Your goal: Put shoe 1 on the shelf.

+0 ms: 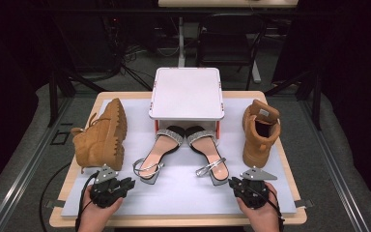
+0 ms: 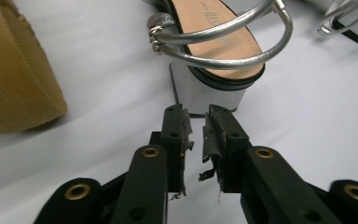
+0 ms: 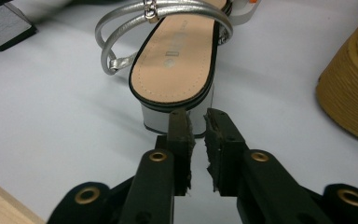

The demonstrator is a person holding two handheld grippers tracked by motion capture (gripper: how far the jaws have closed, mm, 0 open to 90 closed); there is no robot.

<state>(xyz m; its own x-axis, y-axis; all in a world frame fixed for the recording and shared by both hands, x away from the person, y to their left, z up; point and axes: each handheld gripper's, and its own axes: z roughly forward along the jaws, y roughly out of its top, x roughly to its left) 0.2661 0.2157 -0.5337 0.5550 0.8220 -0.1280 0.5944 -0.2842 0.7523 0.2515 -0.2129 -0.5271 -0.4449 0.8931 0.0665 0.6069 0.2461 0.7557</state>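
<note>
The left tongs point(image 2: 196, 122) and right tongs point(image 3: 199, 125) each stand at a narrow gap, holding nothing, just behind the heels of the left sandal point(image 1: 155, 153) and right sandal point(image 1: 206, 153). Both sandals lie on the worktop point(image 1: 183, 193), toes under a white box point(image 1: 187, 93), between two tan boots.

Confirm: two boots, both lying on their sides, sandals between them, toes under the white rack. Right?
One thing is off. The left boot lies on its side, sole facing the sandals, but the right boot stands upright with its opening up; the high view shows this. The rest holds: the sandals sit between the boots with their toes under the white rack.
</note>
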